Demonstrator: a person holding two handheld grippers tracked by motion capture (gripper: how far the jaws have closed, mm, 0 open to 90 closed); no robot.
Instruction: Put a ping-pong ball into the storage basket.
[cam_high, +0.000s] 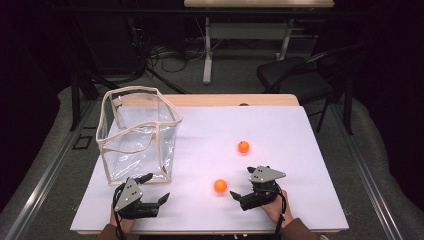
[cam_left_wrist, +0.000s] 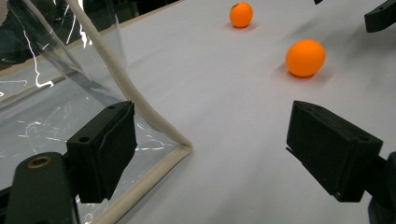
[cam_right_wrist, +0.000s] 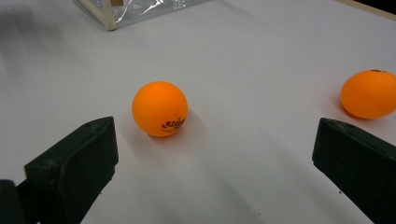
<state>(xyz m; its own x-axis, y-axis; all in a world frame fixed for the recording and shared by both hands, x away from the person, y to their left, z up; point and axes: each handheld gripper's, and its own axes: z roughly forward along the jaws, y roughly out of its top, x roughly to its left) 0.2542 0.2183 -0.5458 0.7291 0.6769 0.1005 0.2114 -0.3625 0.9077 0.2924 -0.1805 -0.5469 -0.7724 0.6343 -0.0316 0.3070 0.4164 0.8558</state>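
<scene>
Two orange ping-pong balls are lying on the white tabletop (cam_high: 300, 150) at the centre of the high view, the nearer ball (cam_high: 220, 186) sitting low in the frame and the farther ball (cam_high: 243, 147) resting above and slightly right of it, well apart. A person is holding the right gripper (cam_high: 243, 183) at the lower right of centre, its jaws spread wide and empty, pointing toward the nearer ball, which is lying just beside its lower fingertip without touching. In the right gripper view that ball (cam_right_wrist: 160, 108) is sitting between the two open jaws and a little ahead of them, a printed logo facing the camera, while the farther ball (cam_right_wrist: 369, 93) is showing at the right edge. The left gripper (cam_high: 155, 188) is resting at the lower left, jaws likewise standing wide and gripping nothing, just below the clear plastic bag (cam_high: 137, 137) with beige trim, which is standing open in the left half of the frame. In the left gripper view one jaw is hovering over the bag's (cam_left_wrist: 140, 102) near bottom corner.
</scene>
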